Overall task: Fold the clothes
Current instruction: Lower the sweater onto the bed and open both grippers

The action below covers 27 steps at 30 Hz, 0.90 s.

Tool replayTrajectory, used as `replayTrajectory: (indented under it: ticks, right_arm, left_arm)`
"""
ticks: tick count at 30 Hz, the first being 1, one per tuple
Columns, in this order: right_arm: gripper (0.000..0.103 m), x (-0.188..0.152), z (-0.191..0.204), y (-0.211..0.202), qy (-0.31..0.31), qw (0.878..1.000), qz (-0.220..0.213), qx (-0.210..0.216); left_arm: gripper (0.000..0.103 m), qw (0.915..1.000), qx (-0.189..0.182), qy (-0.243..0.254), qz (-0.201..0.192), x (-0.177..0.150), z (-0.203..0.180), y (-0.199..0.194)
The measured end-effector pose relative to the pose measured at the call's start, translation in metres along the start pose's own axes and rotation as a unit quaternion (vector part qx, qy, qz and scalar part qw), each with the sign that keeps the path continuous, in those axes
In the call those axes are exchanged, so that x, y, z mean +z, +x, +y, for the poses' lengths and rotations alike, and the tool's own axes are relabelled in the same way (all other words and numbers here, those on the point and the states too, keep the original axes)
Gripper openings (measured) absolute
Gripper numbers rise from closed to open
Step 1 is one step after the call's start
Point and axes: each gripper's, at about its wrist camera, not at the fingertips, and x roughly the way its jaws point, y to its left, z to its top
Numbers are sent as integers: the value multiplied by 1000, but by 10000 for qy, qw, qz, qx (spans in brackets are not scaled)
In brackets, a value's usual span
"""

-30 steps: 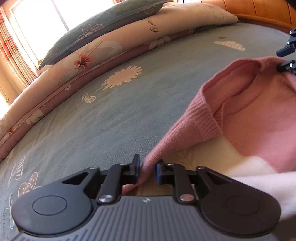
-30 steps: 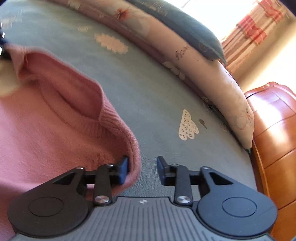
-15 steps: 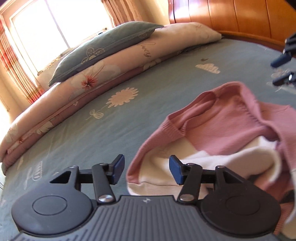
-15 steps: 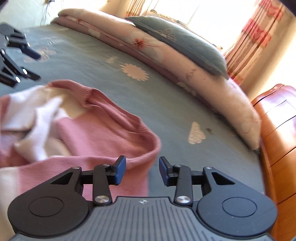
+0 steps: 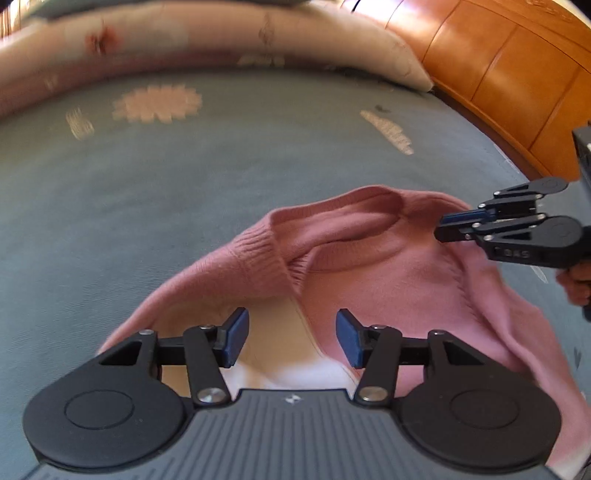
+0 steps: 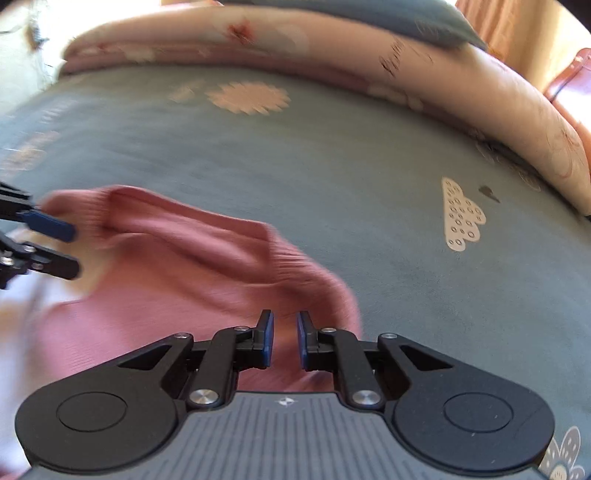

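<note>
Two tongs work over the bed, and we hold one in each hand. Our left tongs stand about half open and are narrowing a little; the sweater lies below and between the blue pads, yet they do not press on it. Our right tongs are closing, with only a slim gap left between the pads; pink knit shows through that gap, but we cannot tell whether the pads pinch it. In the left view the right tongs' tips sit at the sweater's shoulder, just beside the ribbed neckline.

We see the sweater rumpled on the grey-blue bedspread, pink at the top with cream and white fabric lower down, under our left tongs. A rolled floral quilt runs along the far edge of the bed with a grey pillow on it. Beyond the bed's right side stands a wooden headboard.
</note>
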Motion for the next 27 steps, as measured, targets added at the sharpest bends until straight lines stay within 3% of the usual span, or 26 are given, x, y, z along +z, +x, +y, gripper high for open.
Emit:
replayTrajectory:
  ticks: [3,11,14,19,21,27]
  right_arm:
    - [11,4,-10,27,34,9998,-83,-186]
    - [9,14,-24,43,389,9981,-487,30]
    - [9,14,-24,39,428,9980,-455,52]
    - [23,16,-16,4,268,9988,-413,-23]
    - [23,15,-11,-16,252,9989,-385,1]
    - [35,-5,21,-84,-38,9995,-313,-67]
  left_arm:
    - [50,9994,170,-263,-174,10,17,24]
    - [53,9966,278,-454,-627,26,28,52]
    - [53,9970,412,-417,-512,31,21,51]
    - [53,9979,562,-132,-294,31,7,24]
    - [53,9977,635,-57,-216,29,1,9]
    - [64,9955,881,346,-108,7,-30,-52]
